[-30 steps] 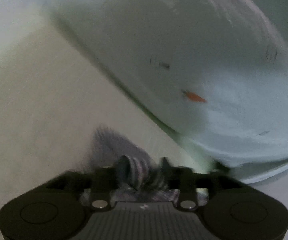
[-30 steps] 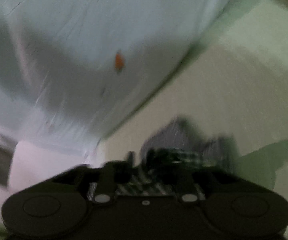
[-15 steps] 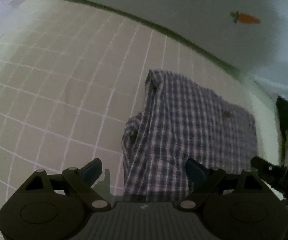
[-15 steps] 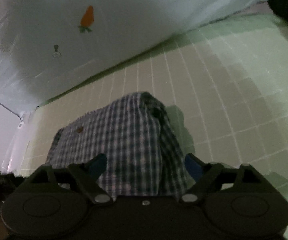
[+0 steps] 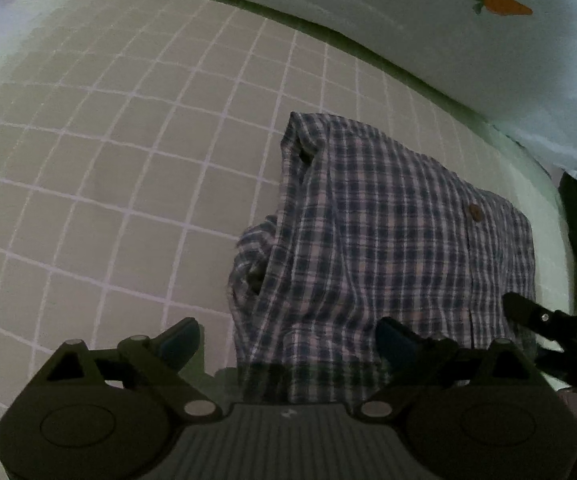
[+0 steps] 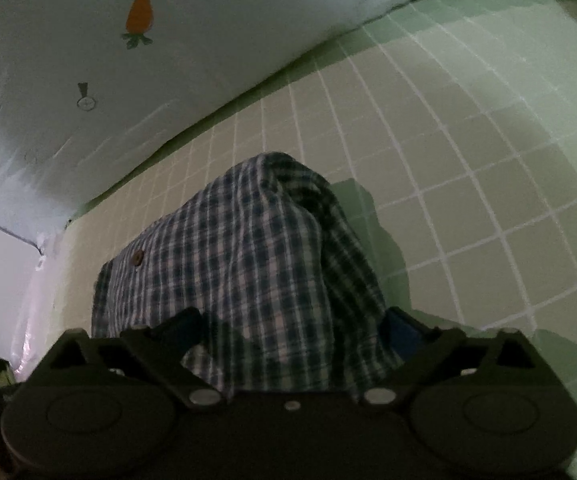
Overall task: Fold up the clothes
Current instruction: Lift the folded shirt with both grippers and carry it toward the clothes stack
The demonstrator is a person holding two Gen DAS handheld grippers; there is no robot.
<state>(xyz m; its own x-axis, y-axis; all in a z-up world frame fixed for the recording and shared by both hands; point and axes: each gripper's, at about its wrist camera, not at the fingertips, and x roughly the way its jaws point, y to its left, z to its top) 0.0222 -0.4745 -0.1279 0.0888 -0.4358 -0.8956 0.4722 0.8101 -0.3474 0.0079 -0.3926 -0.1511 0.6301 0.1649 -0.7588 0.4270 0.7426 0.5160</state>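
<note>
A folded blue-and-white plaid shirt [image 5: 388,232] lies on the green gridded mat [image 5: 108,160], with a brown button on its top layer. My left gripper [image 5: 286,338] hovers over the shirt's near left edge. Its jaws are opening wide and the pads do not press the cloth. In the right wrist view the same shirt [image 6: 256,248] bulges up between the spread fingers of my right gripper [image 6: 294,322], whose jaws are also opening and free of the cloth. A finger [image 5: 528,312] of the right gripper shows at the left view's right edge.
A pale sheet printed with small carrots [image 5: 496,4] rises behind the mat's far edge and also fills the upper left of the right wrist view [image 6: 140,12]. Bare gridded mat [image 6: 488,160] stretches to the shirt's right, and more lies to its left in the left wrist view.
A second ago both grippers were shut on bunched plaid cloth. They have since come down and let go, and the shirt now lies folded on the mat.
</note>
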